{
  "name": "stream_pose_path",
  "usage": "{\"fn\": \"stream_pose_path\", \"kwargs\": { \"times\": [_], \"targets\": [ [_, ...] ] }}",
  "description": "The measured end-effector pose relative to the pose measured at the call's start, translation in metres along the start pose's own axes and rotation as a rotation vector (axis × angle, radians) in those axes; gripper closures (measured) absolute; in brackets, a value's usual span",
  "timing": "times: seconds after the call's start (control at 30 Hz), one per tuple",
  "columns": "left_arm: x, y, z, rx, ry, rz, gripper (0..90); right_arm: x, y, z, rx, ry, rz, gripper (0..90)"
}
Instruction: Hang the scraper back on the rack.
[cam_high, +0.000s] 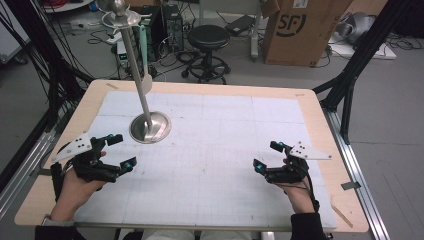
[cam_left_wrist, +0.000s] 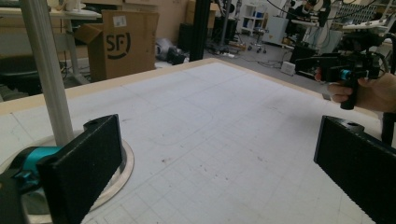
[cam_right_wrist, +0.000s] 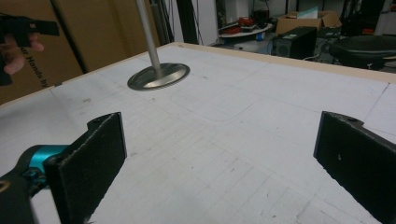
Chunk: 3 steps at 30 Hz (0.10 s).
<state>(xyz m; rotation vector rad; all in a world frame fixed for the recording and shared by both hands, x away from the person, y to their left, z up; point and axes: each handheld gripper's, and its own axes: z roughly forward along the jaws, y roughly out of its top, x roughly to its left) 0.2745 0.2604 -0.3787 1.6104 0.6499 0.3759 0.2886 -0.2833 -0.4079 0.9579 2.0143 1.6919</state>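
Note:
A metal stand with a round base (cam_high: 150, 127) and a tall slanting pole (cam_high: 135, 65) rises from the white gridded mat (cam_high: 215, 150) at the left middle. My left gripper (cam_high: 121, 151) hovers just below and left of that base, jaws wide open with nothing between them. My right gripper (cam_high: 269, 155) is held over the mat's right side, also open and empty. In the left gripper view the base (cam_left_wrist: 119, 172) lies beside the left jaw and the other gripper (cam_left_wrist: 345, 74) shows at the far right. The right gripper view has the base (cam_right_wrist: 159, 76) ahead.
The wooden table (cam_high: 320, 107) edges frame the mat. Beyond the far edge stand a black stool (cam_high: 208, 42), a cardboard box (cam_high: 300, 30) and cabling on the floor. Black frame posts (cam_high: 350, 75) flank the table on both sides.

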Motion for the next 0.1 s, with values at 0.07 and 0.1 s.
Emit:
{"fn": "stream_pose_path", "kwargs": {
  "times": [0.07, 0.1],
  "targets": [
    [-0.0007, -0.0005, 0.0002, 0.001, 0.0, 0.001, 1.9, -0.0005, 0.0008, 0.0, -0.015, 0.008, 0.005, 1.4],
    [-0.0009, -0.0006, 0.0001, 0.001, 0.002, 0.003, 1.9, -0.0007, 0.0013, 0.0004, -0.018, 0.009, 0.003, 1.4]
  ]
}}
